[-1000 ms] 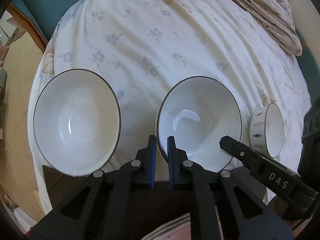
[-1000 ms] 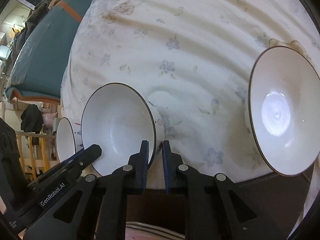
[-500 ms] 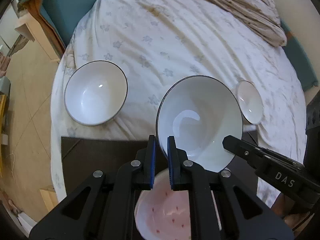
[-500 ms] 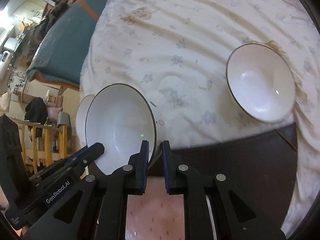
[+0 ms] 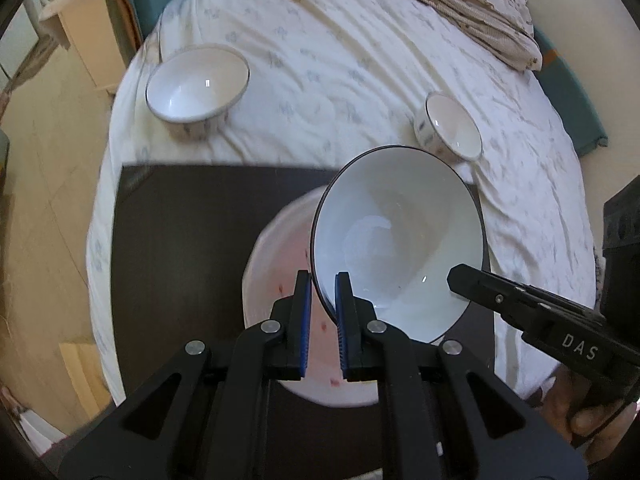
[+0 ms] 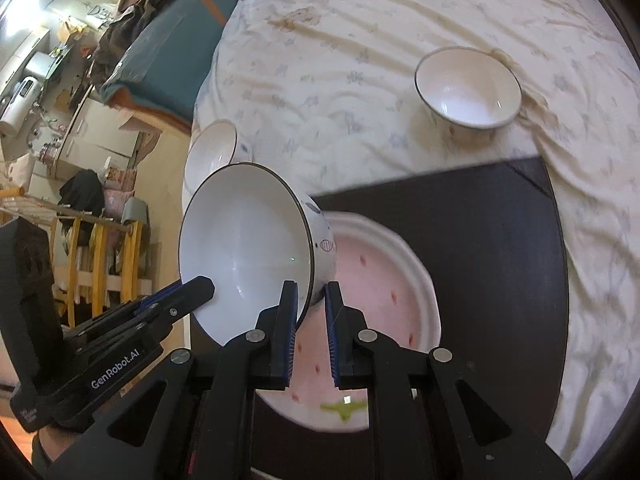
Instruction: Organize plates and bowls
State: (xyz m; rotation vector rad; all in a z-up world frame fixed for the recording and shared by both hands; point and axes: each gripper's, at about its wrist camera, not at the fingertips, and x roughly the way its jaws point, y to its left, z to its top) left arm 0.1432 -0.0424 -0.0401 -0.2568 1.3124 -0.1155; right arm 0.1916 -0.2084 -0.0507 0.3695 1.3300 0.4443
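Observation:
A white bowl with a dark rim [image 5: 400, 240] hangs tilted above a pink plate [image 5: 276, 276] that rests on a dark board [image 5: 180, 240]. My left gripper [image 5: 323, 292] is shut on the bowl's near rim. From the right, my right gripper [image 5: 464, 280] clamps the opposite rim. In the right wrist view the right gripper [image 6: 311, 296] pinches the wall of the same bowl [image 6: 244, 248], the left gripper [image 6: 200, 288] grips its far edge, and the pink plate [image 6: 384, 292] lies underneath.
A second large bowl [image 5: 196, 84] and a small bowl [image 5: 448, 126] sit on the flowered bedsheet [image 5: 340, 52] beyond the board. A beige quilt [image 5: 480, 8] lies at the back right. Bare floor [image 5: 48, 200] borders the bed's left; a wooden rack [image 6: 100, 252] stands beyond.
Both grippers, still shut on it, lifted the bowl off the bedsheet and carried it back over the dark board. The pink plate came into view beneath it.

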